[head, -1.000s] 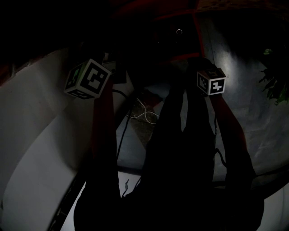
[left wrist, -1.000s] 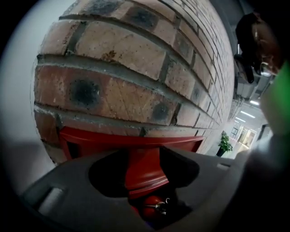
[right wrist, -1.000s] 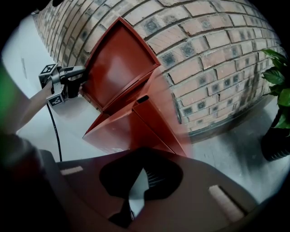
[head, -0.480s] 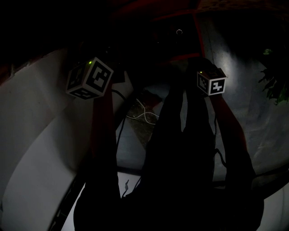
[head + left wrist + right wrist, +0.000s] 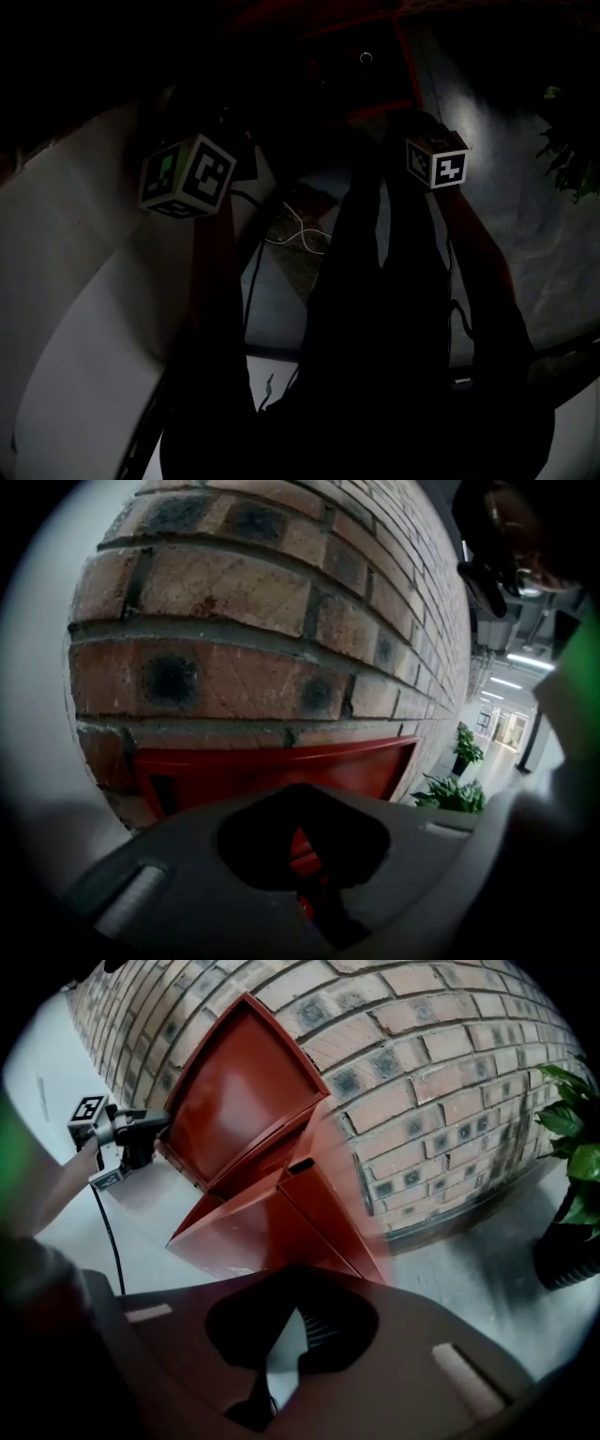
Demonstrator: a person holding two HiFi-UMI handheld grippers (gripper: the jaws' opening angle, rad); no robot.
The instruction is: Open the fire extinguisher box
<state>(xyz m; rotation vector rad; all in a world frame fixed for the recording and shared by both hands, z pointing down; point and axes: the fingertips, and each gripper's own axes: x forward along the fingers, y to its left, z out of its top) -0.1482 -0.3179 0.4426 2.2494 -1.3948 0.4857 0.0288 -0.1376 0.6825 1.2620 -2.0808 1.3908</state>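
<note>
The red fire extinguisher box stands on the floor against a brick wall, its lid raised. In the right gripper view my left gripper is at the lid's left edge. In the left gripper view its jaws are shut, with a strip of the red lid between the fingers. My right gripper hangs back from the box's front, jaws shut with only floor behind them. The head view is very dark; only the marker cubes stand out.
A potted plant stands on the floor right of the box. More plants line the corridor along the wall. A black cable hangs from the left gripper. White cords lie on the floor below.
The left gripper's marker cube has dropped slightly and turned a little. The right cube has hardly moved.
</note>
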